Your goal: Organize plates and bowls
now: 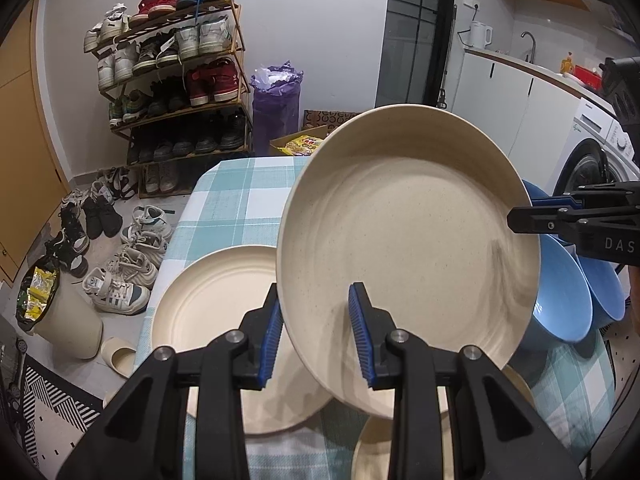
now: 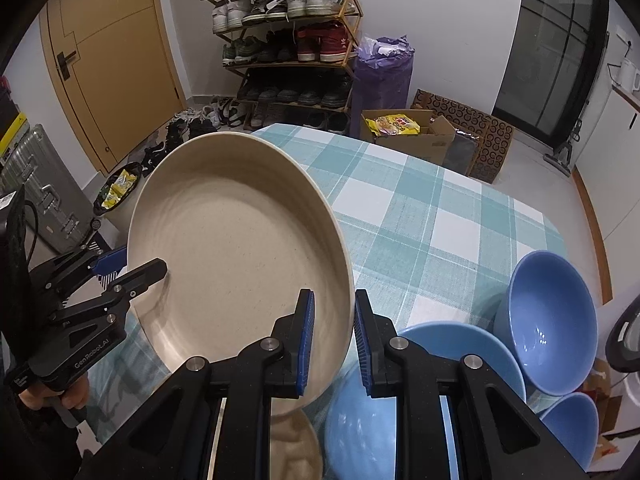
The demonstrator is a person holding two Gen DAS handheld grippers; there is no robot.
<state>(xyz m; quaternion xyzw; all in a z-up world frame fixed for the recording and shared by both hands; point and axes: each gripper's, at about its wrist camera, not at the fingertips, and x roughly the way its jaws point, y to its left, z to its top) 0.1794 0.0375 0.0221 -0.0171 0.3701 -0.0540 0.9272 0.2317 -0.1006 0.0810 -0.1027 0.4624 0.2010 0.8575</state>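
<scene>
The beige plate [image 1: 408,240] is tilted above the table [image 1: 240,196]. The left gripper [image 1: 318,336] and the right gripper [image 2: 334,340] each straddle its rim, half open. Contact seems likely, but I cannot tell.

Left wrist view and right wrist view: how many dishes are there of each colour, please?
Beige plates: 3 (the lifted plate, one lying flat on the left, one partly hidden at the front)
Blue bowls: 3
Total: 6
</scene>
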